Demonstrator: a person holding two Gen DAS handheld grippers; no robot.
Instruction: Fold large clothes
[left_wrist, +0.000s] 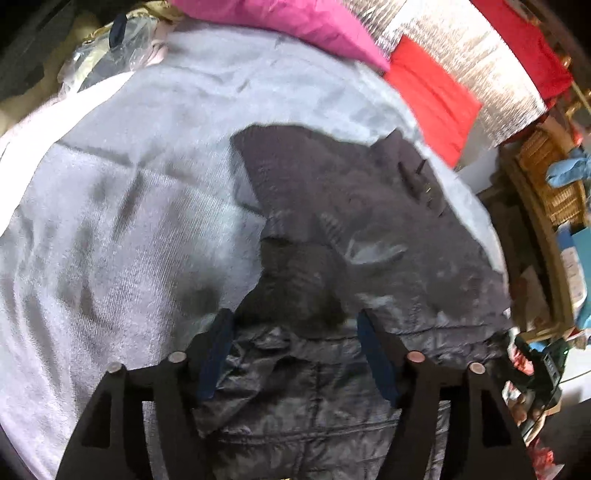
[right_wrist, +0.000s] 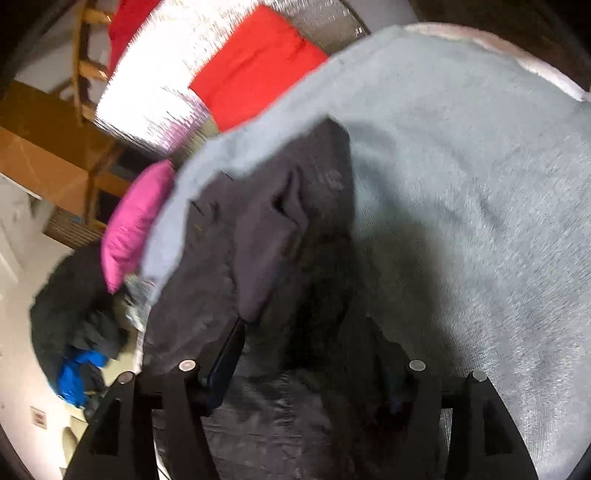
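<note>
A dark grey quilted jacket (left_wrist: 354, 221) lies on a light grey cloth-covered surface (left_wrist: 122, 206). In the left wrist view my left gripper (left_wrist: 295, 325) is open, its blue-padded fingers (left_wrist: 218, 350) spread over the jacket's shiny quilted part right below the camera. In the right wrist view the jacket (right_wrist: 269, 240) hangs bunched over the grey cloth (right_wrist: 461, 177), and my right gripper (right_wrist: 314, 354) stands with jaws apart around dark fabric; the right finger is hidden in shadow. Both views are motion-blurred.
A pink cushion (left_wrist: 288, 22) and a red cushion (left_wrist: 432, 92) lie at the far edge against a silver foil sheet (left_wrist: 461, 48). A wicker basket (left_wrist: 546, 177) and clutter stand at the right. A dark clothes heap (right_wrist: 77, 314) lies on the floor.
</note>
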